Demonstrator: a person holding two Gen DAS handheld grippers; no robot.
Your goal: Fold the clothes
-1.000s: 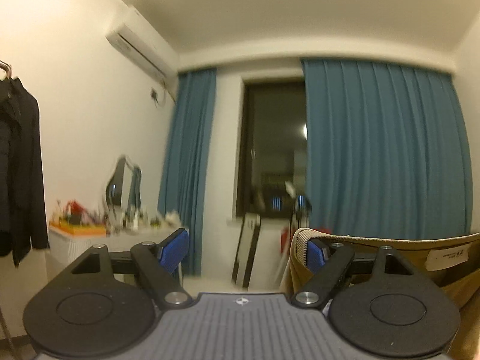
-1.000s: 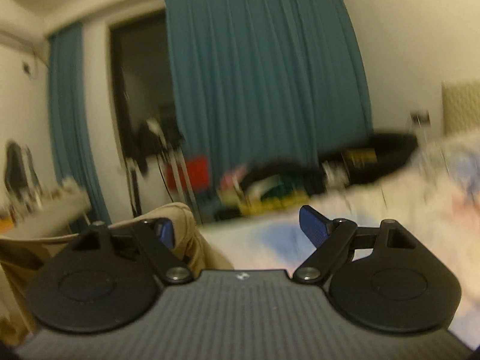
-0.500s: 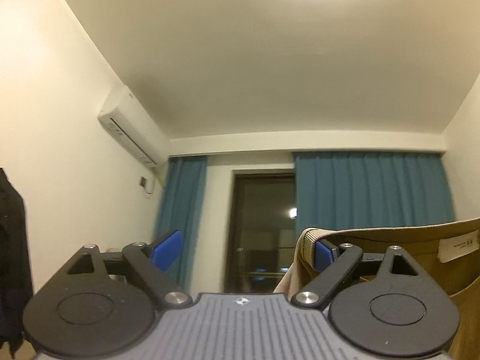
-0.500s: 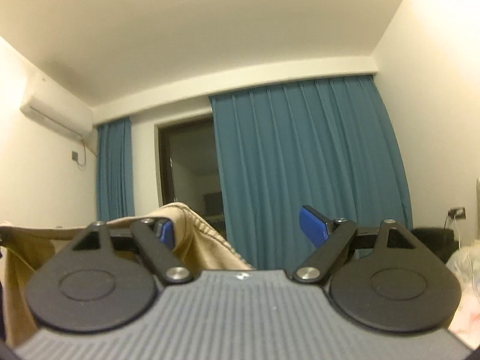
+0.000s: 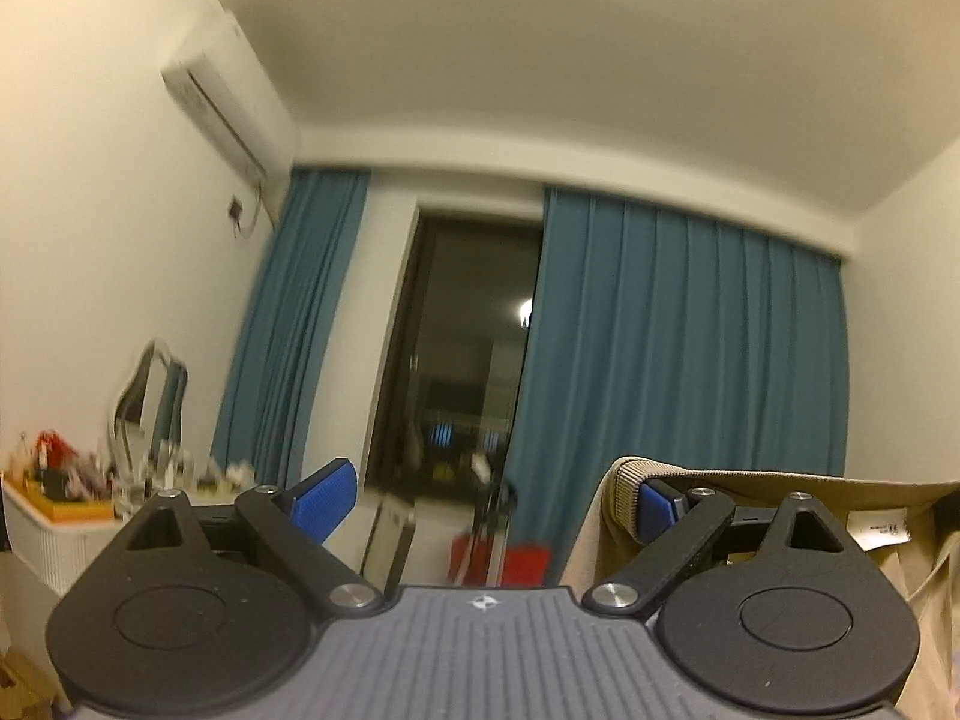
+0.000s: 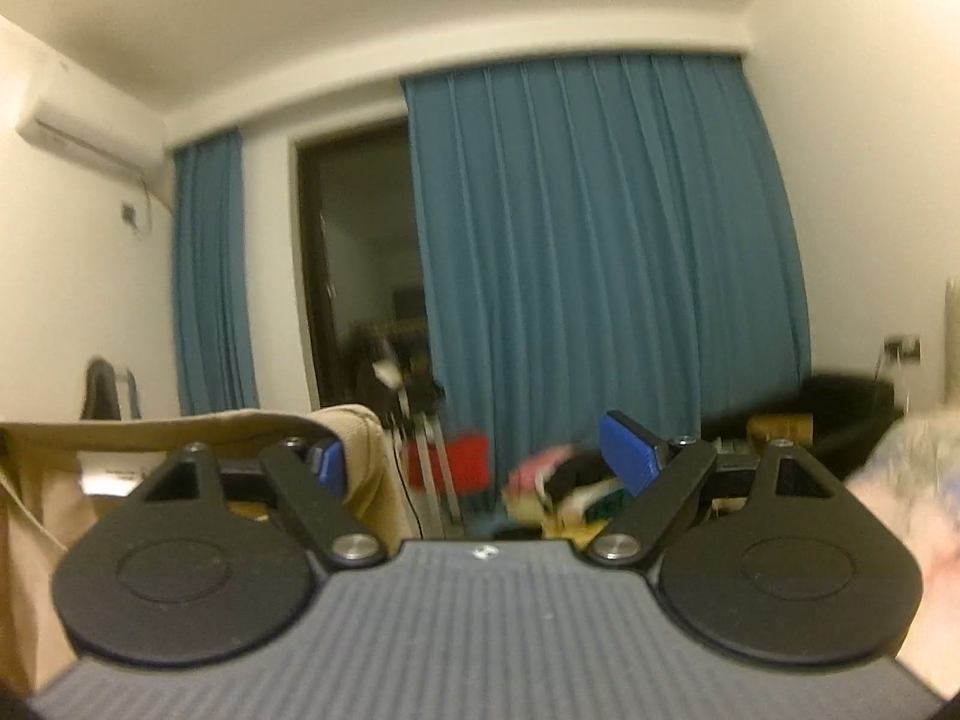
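**Both grippers spread, tan garment hooked between them**

Left gripper (image 5: 489, 498): jaws wide apart, nothing pinched between them. The ribbed edge of the tan garment (image 5: 744, 516) wraps over its right fingertip (image 5: 657, 504) only; the left fingertip is bare. A white label (image 5: 879, 525) shows on the inner face of the cloth, just right of that fingertip.

Right gripper (image 6: 483, 462): jaws likewise spread, not closed on anything. The garment (image 6: 180, 426) drapes over its left fingertip (image 6: 327, 462); the right fingertip stands free.

Relation: the garment lies between the two grippers, to the right of the left one and to the left of the right one. Its top edge runs roughly level from one to the other, the body hanging below and out of view. Neither hand is nearer; each carries one end, hooked rather than clamped.

Judgement: the cloth is held aloft and stretched, fold not yet started. With no clamp, an uneven tilt could let an end slip off.

Beyond: blue curtains (image 6: 600, 252), dark window (image 5: 456, 360), some blur in the right view.
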